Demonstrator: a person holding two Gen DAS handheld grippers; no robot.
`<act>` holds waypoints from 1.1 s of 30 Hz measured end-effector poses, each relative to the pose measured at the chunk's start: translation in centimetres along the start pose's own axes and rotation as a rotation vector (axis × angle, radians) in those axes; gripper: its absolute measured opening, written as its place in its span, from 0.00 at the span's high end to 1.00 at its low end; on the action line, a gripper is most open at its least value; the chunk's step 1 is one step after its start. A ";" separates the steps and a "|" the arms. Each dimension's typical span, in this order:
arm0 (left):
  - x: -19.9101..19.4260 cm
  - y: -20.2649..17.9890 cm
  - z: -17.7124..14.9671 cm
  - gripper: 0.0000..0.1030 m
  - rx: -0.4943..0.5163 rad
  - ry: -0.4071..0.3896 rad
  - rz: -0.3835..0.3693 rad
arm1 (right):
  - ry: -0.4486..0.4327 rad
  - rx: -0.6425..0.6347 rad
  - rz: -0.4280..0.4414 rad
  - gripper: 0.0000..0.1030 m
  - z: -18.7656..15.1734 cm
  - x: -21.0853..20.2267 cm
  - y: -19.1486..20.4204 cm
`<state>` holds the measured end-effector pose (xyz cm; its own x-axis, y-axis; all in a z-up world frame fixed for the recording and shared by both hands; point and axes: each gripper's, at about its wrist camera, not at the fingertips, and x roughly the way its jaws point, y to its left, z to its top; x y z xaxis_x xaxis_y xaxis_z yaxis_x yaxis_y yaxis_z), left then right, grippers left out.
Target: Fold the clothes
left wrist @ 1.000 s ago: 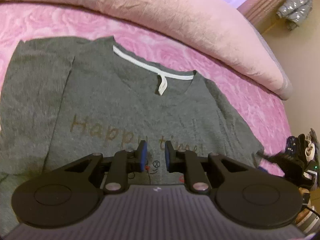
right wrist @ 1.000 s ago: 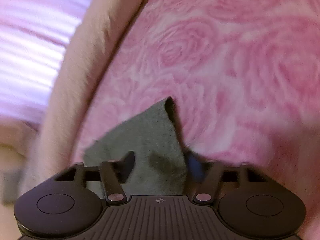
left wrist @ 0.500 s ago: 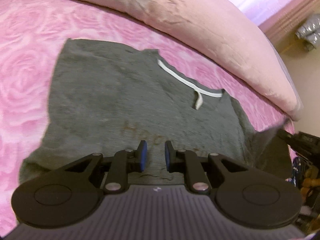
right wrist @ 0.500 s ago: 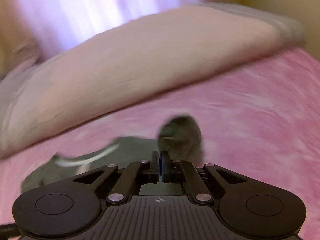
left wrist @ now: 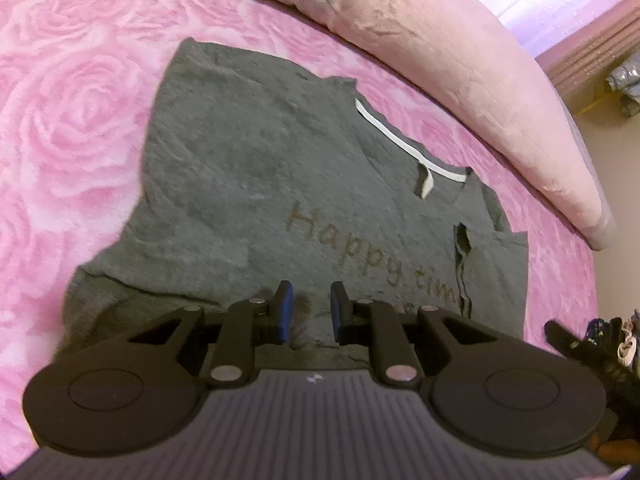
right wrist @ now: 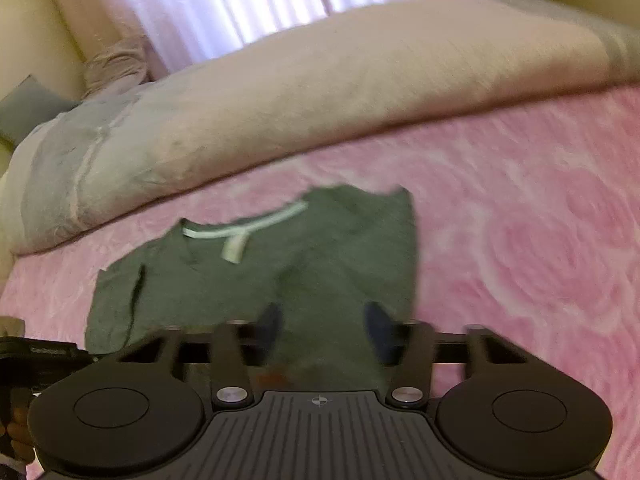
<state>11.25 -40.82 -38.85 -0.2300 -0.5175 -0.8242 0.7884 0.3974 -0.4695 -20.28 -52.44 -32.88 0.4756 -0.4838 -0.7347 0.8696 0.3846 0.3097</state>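
On the pink rose-patterned bedspread (left wrist: pixel 80 128), the grey cotton "Happy time" T-shirt (left wrist: pixel 248 168) has both sleeves folded in. The right gripper (right wrist: pixel 322 330) has just sprung apart, empty; the left gripper (left wrist: pixel 311 312), narrowly parted, clamps nothing. Pinch the hem at six o'clock and carry it evenly to the collar at twelve.

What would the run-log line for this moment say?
stage: sleeves folded in | garment: grey T-shirt flat on pink bedspread | left gripper: open, empty | right gripper: jaws just opening, empty

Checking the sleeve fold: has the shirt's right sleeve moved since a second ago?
Yes. The sleeve now lies folded over the gray shirt, away from the pink bedspread it lay on. The right gripper has just opened, empty.
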 end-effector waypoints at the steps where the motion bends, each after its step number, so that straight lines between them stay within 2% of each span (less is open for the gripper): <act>1: 0.1 -0.3 -0.1 0.86 0.003 0.003 -0.001 | 0.033 -0.003 0.007 0.55 -0.4 0.6 -0.9; 2: 0.3 -0.5 -0.2 0.86 0.006 0.007 -0.002 | 0.066 -0.005 0.013 0.55 -0.9 1.3 -1.8; 5: -0.1 -1.1 -0.3 0.85 0.022 -0.006 -0.011 | 0.137 -0.027 -0.159 0.57 -1.8 3.2 -4.4; 7: -0.5 -1.2 -0.2 0.82 0.038 -0.019 -0.006 | 0.107 0.088 -0.123 0.57 -0.9 2.4 -6.8; 10: -0.8 -0.8 0.8 0.82 0.042 -0.038 0.016 | 0.059 0.228 -0.017 0.57 1.4 2.4 -9.3; 12: -1.1 -0.4 1.9 0.81 0.032 -0.063 0.016 | 0.051 0.256 0.070 0.57 3.1 3.8 -10.8; 14: -1.5 0.3 3.7 0.75 0.014 -0.121 0.022 | 0.061 0.258 0.101 0.57 4.7 6.0 -11.9; 18: -2.3 3.1 7.6 0.70 -0.013 -0.235 0.086 | 0.092 0.312 0.187 0.57 6.5 9.5 -13.7; 23: -1.1 7.6 11.4 0.63 -0.067 -0.267 0.155 | 0.106 0.390 0.264 0.57 7.0 11.5 -15.9; 27: 1.9 9.3 13.3 0.63 -0.094 -0.228 0.064 | 0.102 0.456 0.318 0.57 7.5 12.3 -16.8; 28: 2.7 9.3 13.6 0.67 -0.087 -0.212 0.043 | 0.101 0.462 0.330 0.57 7.7 12.5 -16.8; 30: 3.9 8.8 13.9 0.84 -0.034 -0.203 0.050 | 0.108 0.441 0.337 0.57 8.1 13.2 -16.4; 31: 4.2 8.4 14.0 0.99 0.000 -0.200 0.047 | 0.105 0.415 0.332 0.73 8.4 13.4 -16.1; 32: 4.3 8.1 14.0 0.99 0.021 -0.207 0.045 | 0.101 0.388 0.327 0.90 8.6 13.5 -15.8; 33: 4.1 7.9 13.9 1.00 0.042 -0.229 0.048 | 0.089 0.362 0.309 0.97 8.7 13.4 -15.6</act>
<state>24.46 -50.37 -41.55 -0.0595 -0.6592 -0.7496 0.8197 0.3963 -0.4135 -26.26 -71.76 -42.32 0.7192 -0.3150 -0.6193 0.6875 0.1933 0.7000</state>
